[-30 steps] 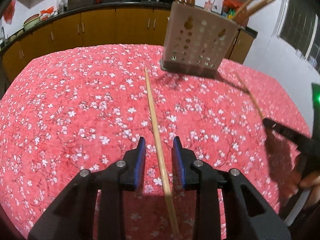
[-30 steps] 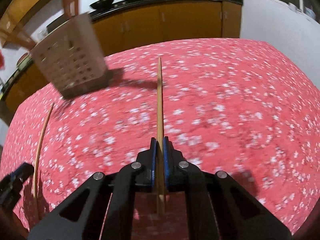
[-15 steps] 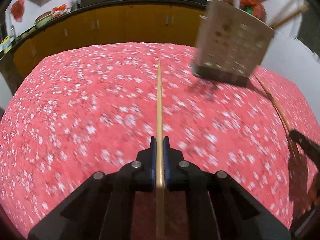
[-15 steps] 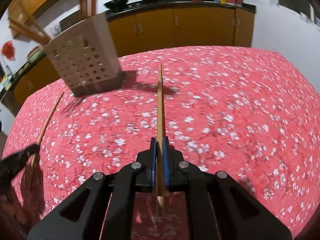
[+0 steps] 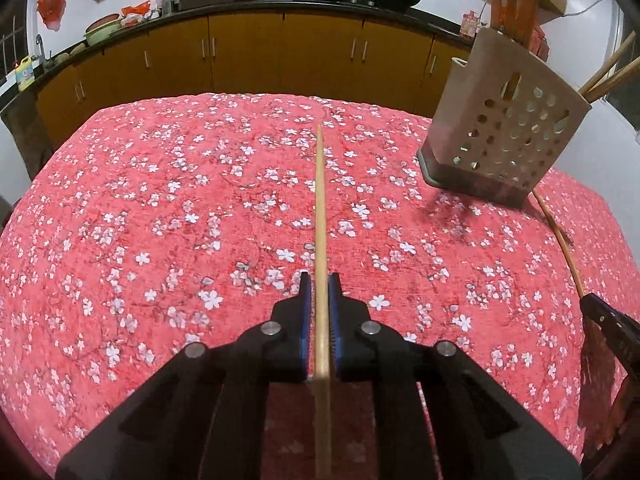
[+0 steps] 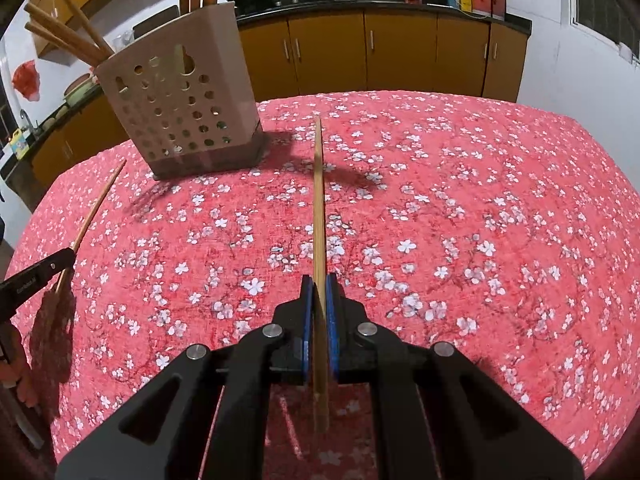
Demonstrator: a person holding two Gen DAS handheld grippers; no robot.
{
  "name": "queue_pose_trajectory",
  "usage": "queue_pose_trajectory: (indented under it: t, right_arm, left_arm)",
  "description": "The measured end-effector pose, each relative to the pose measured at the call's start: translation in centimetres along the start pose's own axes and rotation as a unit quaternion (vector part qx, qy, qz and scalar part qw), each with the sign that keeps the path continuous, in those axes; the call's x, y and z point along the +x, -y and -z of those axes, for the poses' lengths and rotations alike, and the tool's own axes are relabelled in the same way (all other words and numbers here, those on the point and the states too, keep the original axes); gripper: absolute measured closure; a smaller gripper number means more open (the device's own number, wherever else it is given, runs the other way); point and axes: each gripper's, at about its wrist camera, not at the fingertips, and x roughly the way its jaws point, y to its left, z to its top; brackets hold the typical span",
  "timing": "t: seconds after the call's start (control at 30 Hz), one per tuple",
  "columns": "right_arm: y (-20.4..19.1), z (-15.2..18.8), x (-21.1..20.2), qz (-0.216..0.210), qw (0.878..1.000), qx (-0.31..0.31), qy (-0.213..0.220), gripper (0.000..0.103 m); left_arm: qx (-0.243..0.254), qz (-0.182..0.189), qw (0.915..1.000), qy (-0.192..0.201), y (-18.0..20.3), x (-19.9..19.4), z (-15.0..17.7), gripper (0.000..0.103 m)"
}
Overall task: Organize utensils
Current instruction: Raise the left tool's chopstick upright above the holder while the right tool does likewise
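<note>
A: Clamping a chopstick (image 5: 320,216) apiece, left tool (image 5: 319,280) and right tool (image 6: 319,280) are both closed, sticks pointing straight ahead over the desk (image 5: 160,200).

B: The holder (image 6: 180,108) stands between them, seemingly nearer the right tool.

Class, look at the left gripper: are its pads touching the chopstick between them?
Touching. The left wrist view shows the left gripper shut on the chopstick, both blue pads pressed against its sides with no gap.

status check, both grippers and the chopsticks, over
Left gripper shut on a chopstick. Right gripper shut on another chopstick. Holder upright on tablecloth, path clear.
</note>
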Motion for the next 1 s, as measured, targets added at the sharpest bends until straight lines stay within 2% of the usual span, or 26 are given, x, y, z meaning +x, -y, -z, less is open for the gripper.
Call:
queue_pose_trajectory:
  t: [1.0]
  right_arm:
    - [0.04,0.02,0.00,0.000,1.000,0.000,-0.001,0.095]
  left_arm:
    - [0.001,-0.002,1.0000,0.000,0.34,0.05,0.29,0.091]
